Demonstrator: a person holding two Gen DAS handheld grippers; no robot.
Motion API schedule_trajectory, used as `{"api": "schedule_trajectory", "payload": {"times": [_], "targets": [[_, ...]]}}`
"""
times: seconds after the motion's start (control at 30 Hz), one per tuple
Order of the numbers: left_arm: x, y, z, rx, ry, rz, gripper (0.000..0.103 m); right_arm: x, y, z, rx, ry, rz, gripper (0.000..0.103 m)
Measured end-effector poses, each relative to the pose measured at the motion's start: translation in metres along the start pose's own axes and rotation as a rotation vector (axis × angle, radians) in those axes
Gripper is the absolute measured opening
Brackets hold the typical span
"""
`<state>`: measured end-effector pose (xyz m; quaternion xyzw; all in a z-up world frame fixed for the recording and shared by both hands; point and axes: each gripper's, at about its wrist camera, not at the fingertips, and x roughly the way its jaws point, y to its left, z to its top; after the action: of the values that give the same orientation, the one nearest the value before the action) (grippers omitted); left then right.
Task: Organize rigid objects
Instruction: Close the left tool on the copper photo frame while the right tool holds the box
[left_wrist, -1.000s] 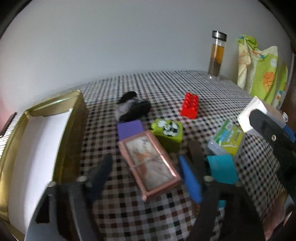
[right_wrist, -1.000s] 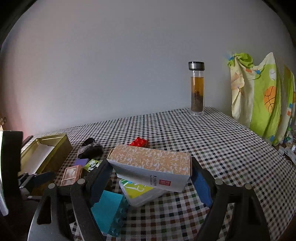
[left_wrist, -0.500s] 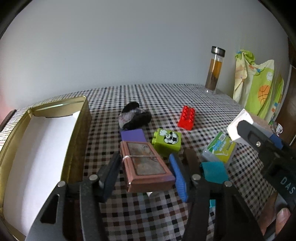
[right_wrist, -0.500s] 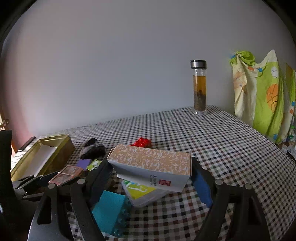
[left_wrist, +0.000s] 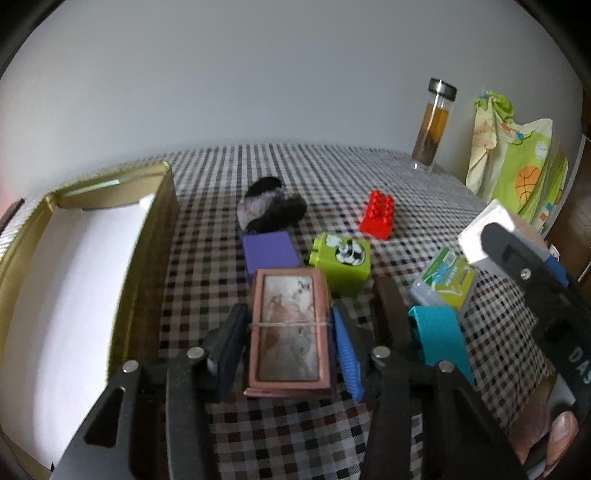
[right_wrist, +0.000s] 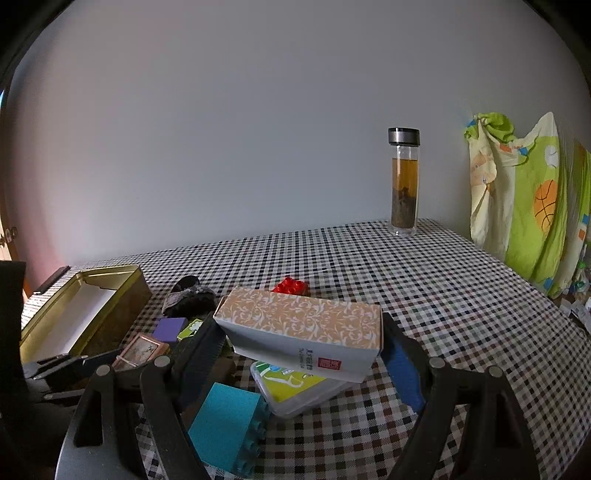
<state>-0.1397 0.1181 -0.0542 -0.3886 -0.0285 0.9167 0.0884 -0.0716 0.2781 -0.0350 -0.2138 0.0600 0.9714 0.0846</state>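
A pink-framed picture box (left_wrist: 288, 332) with a rubber band round it lies on the checked tablecloth between the fingers of my left gripper (left_wrist: 290, 343). Its jaws are closing, and the pads sit against both long sides of the box. My right gripper (right_wrist: 299, 350) is shut on an orange-patterned carton (right_wrist: 303, 325), held just above a clear case with a green lid (right_wrist: 295, 380). An open gold tin (left_wrist: 155, 236) with a white lining stands to the left of the picture box.
Behind the picture box lie a purple block (left_wrist: 269, 251), a green block (left_wrist: 343, 258), a red brick (left_wrist: 378, 214) and a black-grey lump (left_wrist: 269, 210). A teal brick (right_wrist: 225, 417) lies by the case. A tea bottle (right_wrist: 404, 184) and a hanging cloth (right_wrist: 517, 206) are far right.
The left gripper's fingers have drawn in from wide apart to the sides of the picture box, which now lies straight between them. The right gripper and its carton have held still.
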Motion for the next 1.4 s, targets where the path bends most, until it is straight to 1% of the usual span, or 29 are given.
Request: {"api": "schedule_trajectory", "payload": {"times": [0.13, 0.17, 0.2, 0.23, 0.3, 0.37, 0.4, 0.47, 0.5, 0.53, 0.57, 0.63, 0.7, 0.77, 0.8, 1.03, 1.17, 1.37, 1.4], "targets": [[0.0, -0.005, 0.0, 0.018, -0.003, 0.01, 0.046, -0.001, 0.001, 0.0, -0.004, -0.004, -0.002, 0.084], [0.0, -0.006, 0.0, 0.025, -0.003, 0.015, 0.048, -0.001, 0.001, 0.0, -0.004, -0.004, -0.002, 0.084], [0.0, -0.007, 0.0, 0.032, -0.003, 0.023, 0.054, 0.0, 0.001, 0.0, -0.003, -0.002, -0.001, 0.084], [0.001, -0.007, 0.001, 0.031, -0.002, 0.026, 0.055, 0.0, 0.001, 0.0, -0.003, -0.001, 0.001, 0.084], [0.001, -0.004, 0.002, 0.022, 0.002, 0.012, 0.055, -0.001, 0.002, -0.001, -0.003, 0.001, 0.003, 0.084], [0.001, -0.002, 0.001, 0.019, 0.003, -0.011, 0.048, -0.001, 0.001, 0.0, -0.003, 0.0, 0.001, 0.084], [0.001, -0.003, 0.002, 0.024, 0.003, -0.015, 0.046, 0.0, 0.001, 0.0, -0.004, 0.001, 0.001, 0.084], [-0.001, -0.006, 0.001, 0.044, 0.0, -0.001, 0.046, 0.0, 0.001, 0.0, -0.004, 0.0, 0.002, 0.084], [-0.002, -0.007, 0.0, 0.048, -0.003, 0.005, 0.047, 0.0, 0.001, 0.0, -0.003, 0.0, 0.002, 0.084], [-0.003, -0.005, -0.001, 0.043, -0.002, 0.016, 0.051, 0.0, 0.001, 0.001, -0.002, 0.0, 0.002, 0.084], [-0.003, -0.002, -0.001, 0.032, 0.001, 0.017, 0.062, 0.0, 0.001, 0.001, -0.001, 0.0, 0.003, 0.084], [-0.003, 0.002, -0.001, 0.017, 0.01, -0.011, 0.063, 0.0, 0.001, 0.001, -0.001, 0.001, 0.002, 0.084], [-0.003, 0.002, -0.001, 0.018, 0.012, -0.018, 0.063, 0.0, 0.001, 0.001, 0.0, -0.001, 0.002, 0.084], [-0.005, 0.002, -0.002, 0.022, 0.009, -0.022, 0.056, 0.0, 0.001, 0.001, 0.0, -0.002, 0.0, 0.084], [-0.006, 0.003, -0.002, 0.023, 0.006, -0.025, 0.045, 0.0, 0.001, 0.002, 0.0, -0.002, 0.001, 0.084], [-0.015, 0.004, -0.01, 0.05, -0.004, -0.041, 0.045, 0.001, 0.0, 0.002, 0.002, -0.002, 0.001, 0.084], [-0.025, 0.006, -0.011, 0.041, -0.055, -0.028, 0.044, 0.002, 0.001, 0.002, 0.003, -0.005, 0.002, 0.084], [-0.043, 0.003, -0.014, 0.043, -0.168, 0.03, 0.041, -0.003, -0.001, 0.0, 0.003, -0.026, 0.014, 0.084], [-0.045, 0.002, -0.014, 0.049, -0.179, 0.031, 0.022, -0.004, -0.001, 0.0, 0.002, -0.03, 0.016, 0.084]]}}
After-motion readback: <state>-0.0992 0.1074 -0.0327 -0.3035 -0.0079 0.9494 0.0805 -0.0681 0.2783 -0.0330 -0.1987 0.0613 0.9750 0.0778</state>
